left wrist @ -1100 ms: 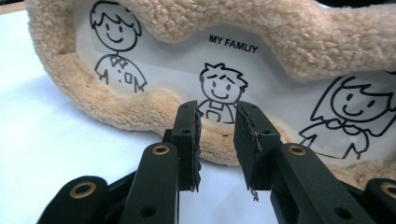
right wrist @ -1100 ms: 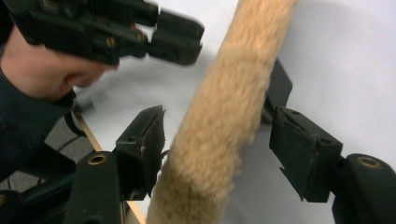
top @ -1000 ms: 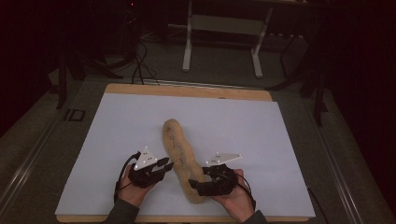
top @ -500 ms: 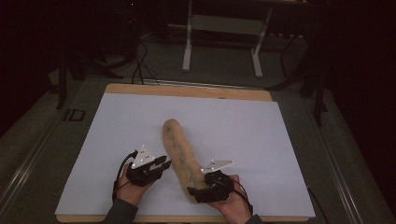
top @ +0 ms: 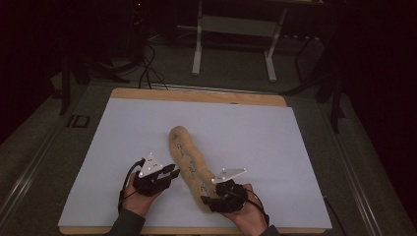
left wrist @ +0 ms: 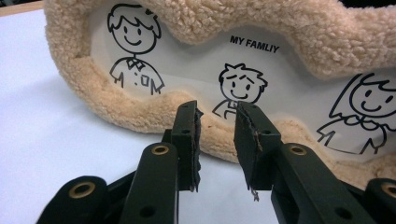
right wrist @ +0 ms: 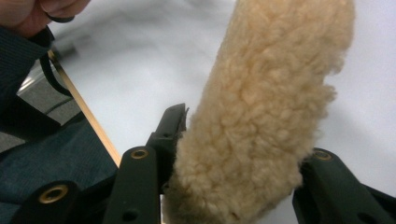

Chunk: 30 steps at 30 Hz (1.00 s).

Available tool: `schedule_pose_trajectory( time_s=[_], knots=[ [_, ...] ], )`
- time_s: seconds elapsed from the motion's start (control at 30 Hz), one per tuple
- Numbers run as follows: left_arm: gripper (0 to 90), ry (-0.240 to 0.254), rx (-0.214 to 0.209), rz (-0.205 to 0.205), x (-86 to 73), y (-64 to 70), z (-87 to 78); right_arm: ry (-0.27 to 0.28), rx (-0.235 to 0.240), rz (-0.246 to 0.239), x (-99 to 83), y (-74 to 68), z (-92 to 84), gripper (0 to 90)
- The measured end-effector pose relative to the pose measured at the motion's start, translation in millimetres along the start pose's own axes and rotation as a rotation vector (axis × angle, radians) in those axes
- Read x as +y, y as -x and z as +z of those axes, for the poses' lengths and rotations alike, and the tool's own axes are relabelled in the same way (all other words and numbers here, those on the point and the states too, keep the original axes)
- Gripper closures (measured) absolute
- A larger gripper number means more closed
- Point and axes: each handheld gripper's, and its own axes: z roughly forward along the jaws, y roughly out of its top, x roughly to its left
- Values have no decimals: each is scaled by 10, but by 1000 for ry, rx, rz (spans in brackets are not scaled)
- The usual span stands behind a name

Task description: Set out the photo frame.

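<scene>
**Ana:** Jaws first, then. How do the 2 pairs stand?

**Ben:** On the right gripper [top: 209,200] they have just been closing, and the near end of the fleece pouch [top: 189,164] sits between them. In the right gripper view the fleece [right wrist: 266,121] fills the gap and bulges against both jaws, so they look to be pinching it.

**Ana:** And the left gripper [top: 173,173]?

**Ben:** Its jaws stand partly spread, with nothing between them. In the left gripper view the tips [left wrist: 215,122] hang just in front of the pouch's lower fleece rim [left wrist: 154,121]; I cannot tell whether they touch it.

**Ana:** Where does the pouch lie?

**Ben:** On the white table top [top: 275,147], a long tan shape running from near the middle down toward the person's edge, between the 2 hands. The left gripper is at its side, about halfway along; the right one is at its near end.

**Ana:** Anything on its face?

**Ben:** A clear window with cartoon figures and the words "MY FAMLIY" [left wrist: 254,45].
</scene>
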Motion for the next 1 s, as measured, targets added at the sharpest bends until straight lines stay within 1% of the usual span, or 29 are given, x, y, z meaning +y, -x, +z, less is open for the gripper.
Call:
schedule_pose_trajectory(
  time_s=[0.17,0.27,0.33,0.37,0.47,0.7,0.77,0.87,0.93,0.97,1.0],
  knots=[
    [705,-7,4,1,-4,-7,10,-12,-19,-21,-2,68,-44,620],
    [705,-10,9,4,-5,-9,22,-12,-9,-23,-7,131,-62,631],
    [705,-11,10,6,-5,-10,22,-10,-6,-22,-7,143,-63,633],
    [705,-11,16,8,-5,-10,19,-13,-7,-30,-6,164,-69,634],
    [702,-9,24,3,-7,-22,16,-16,-21,-41,-4,187,-79,638],
    [690,-1,60,-21,-14,-86,-15,-5,-41,-34,-33,264,-118,650],
    [680,3,81,-30,-11,-118,-27,-4,-42,-28,-47,281,-128,655],
    [676,8,115,-52,-10,-168,-48,-1,-50,-32,-58,289,-135,656],
    [663,5,148,-52,-11,-185,-66,-2,-51,-35,-57,294,-138,656],
    [655,5,148,-52,-11,-185,-66,-2,-51,-36,-57,297,-139,656],
    [650,8,204,-32,-6,-169,-92,-2,-51,-38,-58,302,-141,655]
  ],
)
